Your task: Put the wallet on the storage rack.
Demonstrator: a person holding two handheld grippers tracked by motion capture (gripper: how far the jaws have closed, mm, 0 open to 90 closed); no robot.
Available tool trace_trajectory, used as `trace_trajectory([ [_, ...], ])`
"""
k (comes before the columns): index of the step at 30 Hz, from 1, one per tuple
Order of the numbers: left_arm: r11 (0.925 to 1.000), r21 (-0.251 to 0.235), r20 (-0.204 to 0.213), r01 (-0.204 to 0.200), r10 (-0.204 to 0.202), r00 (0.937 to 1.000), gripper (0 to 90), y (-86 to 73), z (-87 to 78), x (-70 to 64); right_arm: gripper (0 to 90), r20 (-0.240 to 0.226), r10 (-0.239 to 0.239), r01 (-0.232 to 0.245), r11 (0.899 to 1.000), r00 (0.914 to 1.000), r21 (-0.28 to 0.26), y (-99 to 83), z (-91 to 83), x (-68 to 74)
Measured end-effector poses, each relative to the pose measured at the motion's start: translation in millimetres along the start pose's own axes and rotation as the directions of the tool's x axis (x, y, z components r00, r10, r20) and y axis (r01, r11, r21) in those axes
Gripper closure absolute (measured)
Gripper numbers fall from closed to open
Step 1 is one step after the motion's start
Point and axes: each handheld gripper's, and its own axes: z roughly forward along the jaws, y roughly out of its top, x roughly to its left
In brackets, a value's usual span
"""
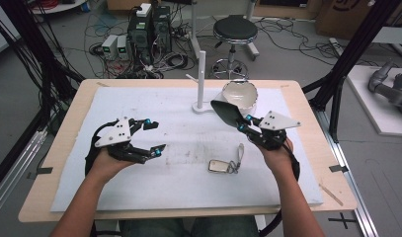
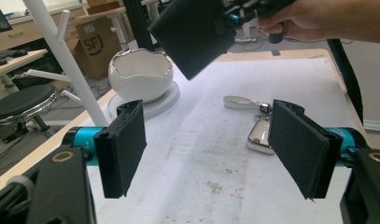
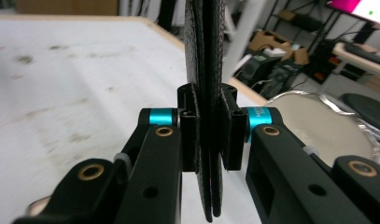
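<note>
Black wallet (image 1: pixel 226 113) is clamped in the right gripper (image 1: pixel 243 123), lifted near the bowl (image 1: pixel 240 95). Left gripper (image 1: pixel 155 136) waits wide apart, holding nothing. I think the wallet should be lowered slowly, grip firm, clear of the bowl's rim.

Flat black wallet (image 1: pixel 227 112), held aloft edge-up, near white bowl (image 1: pixel 240 95)

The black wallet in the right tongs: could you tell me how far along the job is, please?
Done: the right tongs are shut on the black wallet, lifted beside the white bowl. In hand: carrying it. Left, probably: placing it; the key fob lies untouched, left tongs open.
</note>
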Motion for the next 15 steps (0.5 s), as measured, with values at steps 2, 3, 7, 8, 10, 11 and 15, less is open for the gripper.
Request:
trace_trajectory([
  [2,1.0,0.0,-0.001,-0.002,0.002,1.0,27.8,-0.4,0.2,0.0,81.6,0.024,0.017,-0.016,1.0,0.9996,-0.017,1.0,1.4,-7.7],
  [3,1.0,0.0,-0.002,-0.003,0.003,1.0,27.8,-0.6,0.2,0.1,81.6,0.03,0.03,-0.03,0.999,0.9991,-0.019,1.6,2.7,-10.9],
  [7,1.0,-0.002,-0.009,-0.003,0.003,1.0,27.8,-1.3,-0.6,0.2,81.6,0.077,0.043,-0.042,0.999,0.9961,-0.017,3.4,10.5,-26.3],
  [8,1.0,0.0,-0.014,-0.007,0.007,0.9999,27.8,-1.2,-1.8,0.4,81.6,0.09,0.054,-0.052,0.998,0.9945,-0.024,3.6,13.0,-29.9],
  [10,1.0,-0.008,-0.018,-0.004,0.003,0.9998,27.8,-1.2,-3.8,0.9,81.6,0.11,0.064,-0.061,0.998,0.9919,-0.026,4.1,17.3,-38.2],
  [11,0.9999,-0.012,-0.023,-0.002,0.002,0.9997,27.8,-1.2,-5.1,1.3,81.6,0.123,0.064,-0.062,0.998,0.9903,-0.024,4.4,19.8,-41.8],
  [15,0.9997,-0.024,-0.036,0.002,-0.002,0.9993,27.8,-2.1,-9.7,3.2,81.6,0.156,0.093,-0.09,0.996,0.9833,-0.027,3.5,28.7,-55.1],
])
